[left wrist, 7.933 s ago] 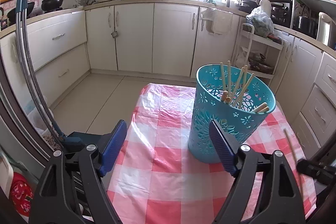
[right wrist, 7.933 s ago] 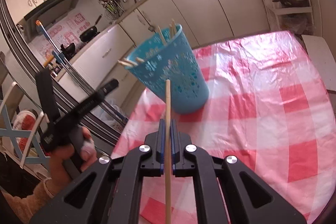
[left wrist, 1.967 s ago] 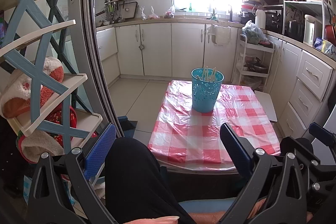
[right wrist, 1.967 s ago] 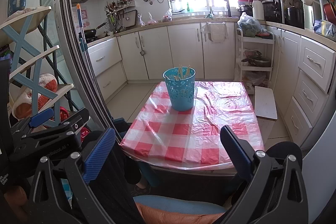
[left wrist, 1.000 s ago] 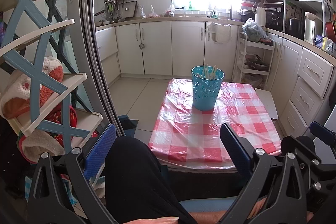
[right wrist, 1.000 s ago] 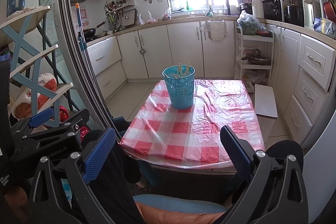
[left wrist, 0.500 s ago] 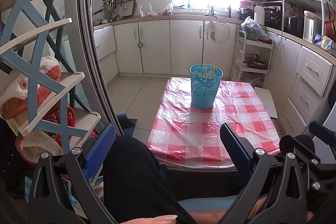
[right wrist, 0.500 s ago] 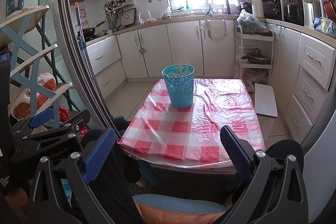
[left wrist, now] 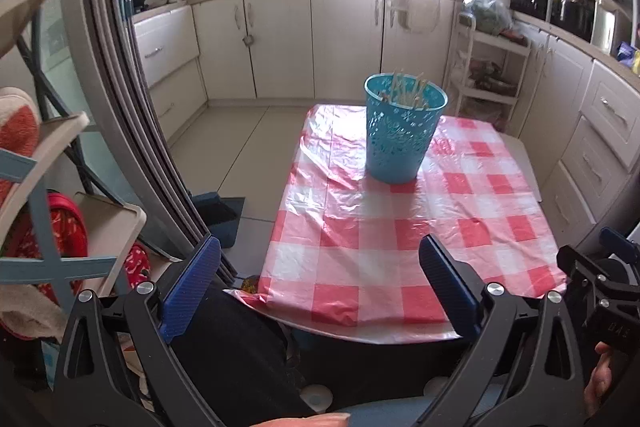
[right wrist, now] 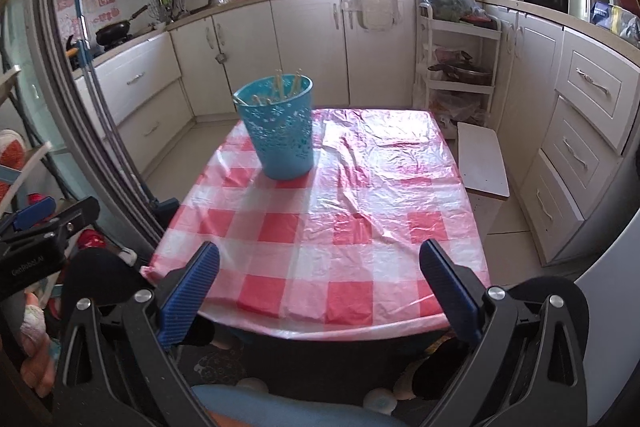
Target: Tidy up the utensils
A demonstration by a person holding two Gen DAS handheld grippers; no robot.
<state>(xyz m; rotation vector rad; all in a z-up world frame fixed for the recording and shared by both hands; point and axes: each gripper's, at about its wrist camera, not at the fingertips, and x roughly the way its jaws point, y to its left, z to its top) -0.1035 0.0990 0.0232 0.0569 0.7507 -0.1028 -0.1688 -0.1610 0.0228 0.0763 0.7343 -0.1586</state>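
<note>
A turquoise perforated basket (left wrist: 403, 131) (right wrist: 280, 129) stands upright on the far part of a table with a red-and-white checked cloth (left wrist: 384, 227) (right wrist: 340, 211). Several wooden chopsticks (left wrist: 406, 89) (right wrist: 286, 85) stick up inside it. My left gripper (left wrist: 320, 287) hangs open in front of the table's near edge, nothing between its blue pads. My right gripper (right wrist: 320, 285) is open too, empty, just short of the near edge. Both are well back from the basket.
White kitchen cabinets (right wrist: 304, 39) line the back and right walls. A white shelf cart (right wrist: 460, 67) and a white board (right wrist: 482, 159) stand right of the table. A shelf unit (left wrist: 48, 211) and door frame (left wrist: 120, 107) are at left. The person's knees sit below the grippers.
Both grippers have moved forward and tilted slightly down toward the table, so the basket looks nearer. They stay open and empty. Much earlier the right gripper held a chopstick near the basket.
</note>
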